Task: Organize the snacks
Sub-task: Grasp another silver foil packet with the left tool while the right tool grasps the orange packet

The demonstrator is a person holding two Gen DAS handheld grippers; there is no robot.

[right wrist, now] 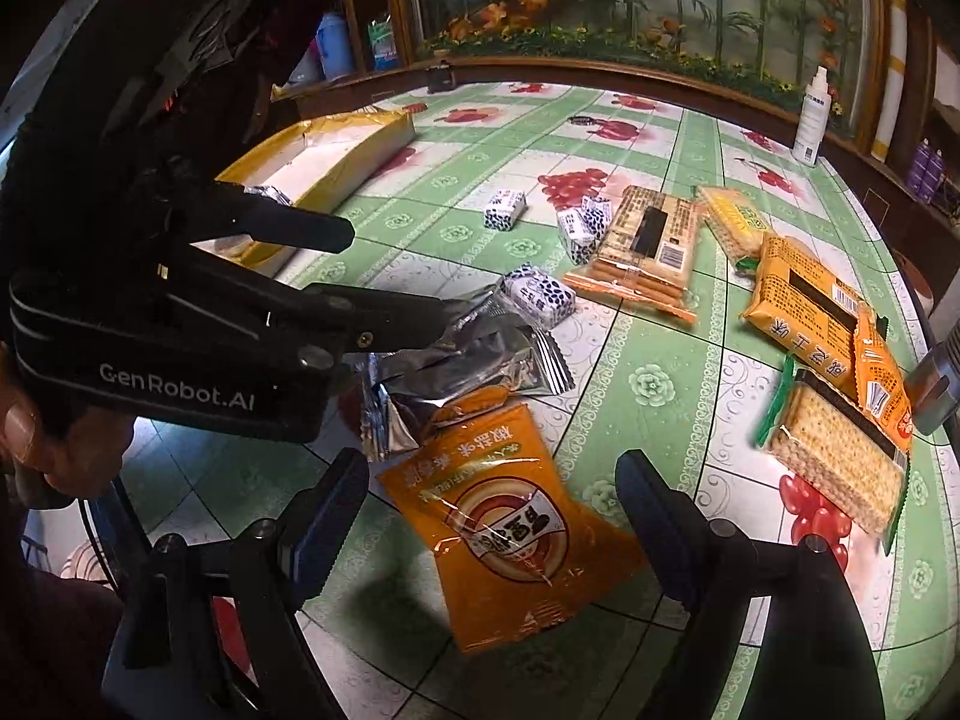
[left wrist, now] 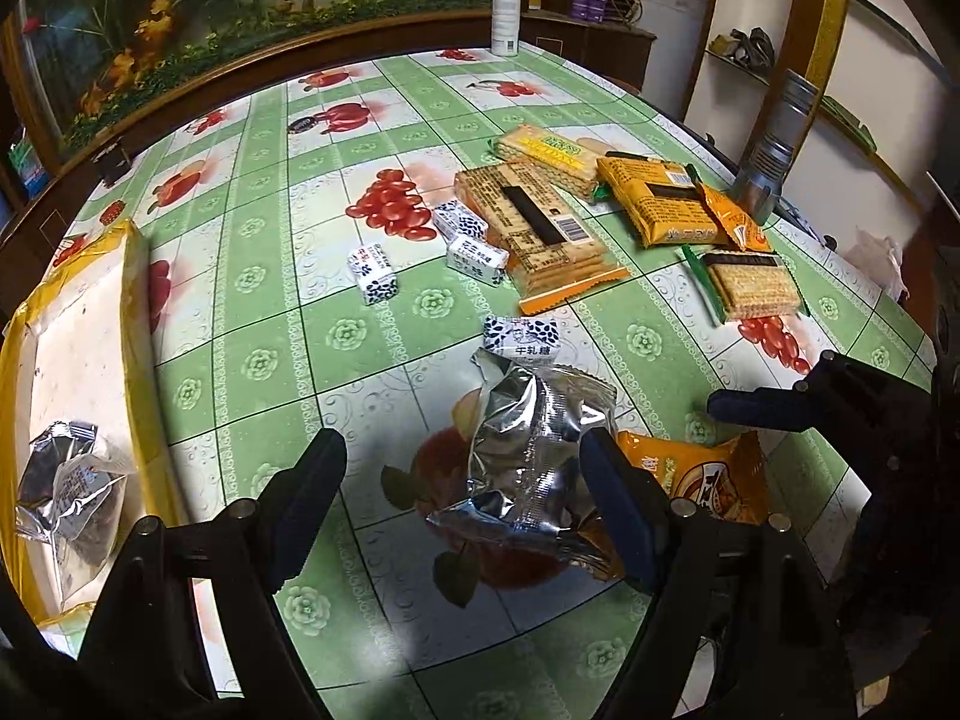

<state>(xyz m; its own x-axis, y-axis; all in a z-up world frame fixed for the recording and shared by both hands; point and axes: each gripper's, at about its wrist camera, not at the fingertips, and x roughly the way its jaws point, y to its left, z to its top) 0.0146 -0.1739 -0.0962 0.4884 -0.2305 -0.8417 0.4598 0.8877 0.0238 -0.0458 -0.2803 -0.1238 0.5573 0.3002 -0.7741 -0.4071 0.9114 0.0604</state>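
Note:
My left gripper [left wrist: 462, 456] is open around a crinkled silver foil packet [left wrist: 534, 456] on the green tablecloth; its right finger touches the packet's edge. In the right wrist view the left gripper [right wrist: 396, 270] reaches over the same silver packet [right wrist: 474, 360]. My right gripper [right wrist: 492, 486] is open, straddling an orange snack packet [right wrist: 510, 516] that lies flat; this orange packet also shows in the left wrist view [left wrist: 702, 480]. A yellow-rimmed box [left wrist: 78, 324] at left holds another silver packet [left wrist: 66, 486]. Small milk candy blocks [left wrist: 522, 339] and cracker packs [left wrist: 540, 228] lie farther back.
A white spray bottle [left wrist: 505, 12] stands at the table's far edge. A grey metal flashlight [left wrist: 768, 150] stands at the right by orange biscuit packs [left wrist: 660, 198]. A cracker pack in green wrap [right wrist: 834, 456] lies right of my right gripper. A wooden cabinet borders the table.

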